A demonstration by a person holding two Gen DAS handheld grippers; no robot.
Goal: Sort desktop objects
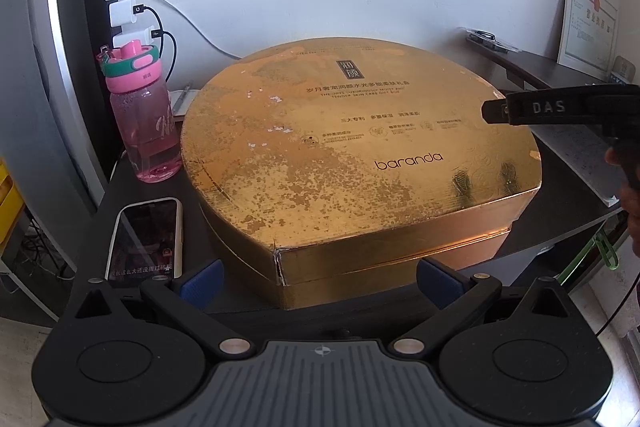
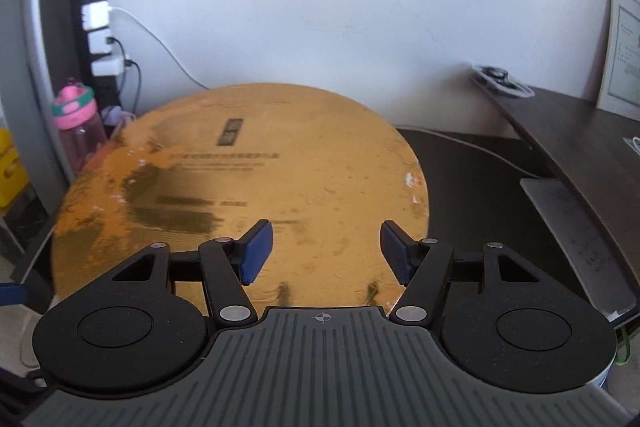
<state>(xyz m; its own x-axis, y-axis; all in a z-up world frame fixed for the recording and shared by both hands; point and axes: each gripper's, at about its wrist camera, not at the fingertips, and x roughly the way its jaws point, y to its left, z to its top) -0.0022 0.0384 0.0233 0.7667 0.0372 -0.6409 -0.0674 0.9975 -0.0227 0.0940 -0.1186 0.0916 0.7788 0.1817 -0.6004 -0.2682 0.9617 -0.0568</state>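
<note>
Two grippers, both spread wide, nothing held. Left gripper (image 1: 320, 281) sits low at the near corner of the gold gift box (image 1: 360, 155) on the dark desk (image 1: 156, 187); right gripper (image 2: 326, 253) hovers over its lid. Phone (image 1: 146, 239) and pink bottle (image 1: 142, 115) stand left of the box.
</note>
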